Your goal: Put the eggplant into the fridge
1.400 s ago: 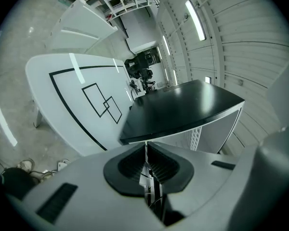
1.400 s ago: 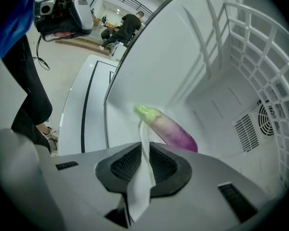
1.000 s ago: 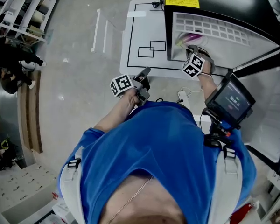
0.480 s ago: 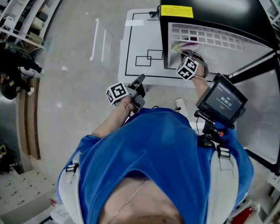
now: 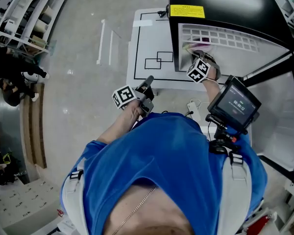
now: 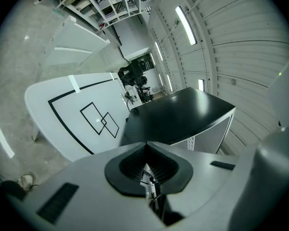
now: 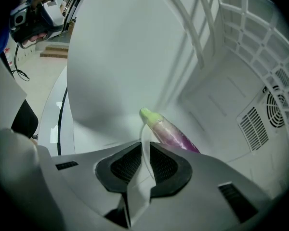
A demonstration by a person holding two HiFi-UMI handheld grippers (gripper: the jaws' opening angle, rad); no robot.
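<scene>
Eggplant (image 7: pixel 171 131) lies on the white floor inside the fridge (image 5: pixel 225 4), green stem end toward the far left, at the left of the compartment. Right hand-held gripper (image 7: pixel 145 146) sits just near of it inside the fridge, jaws closed on nothing; I see no contact with the eggplant. Left hand-held gripper (image 6: pixel 145 150) is also closed and empty, held at the near edge of the white worktop (image 5: pixel 147 38).
</scene>
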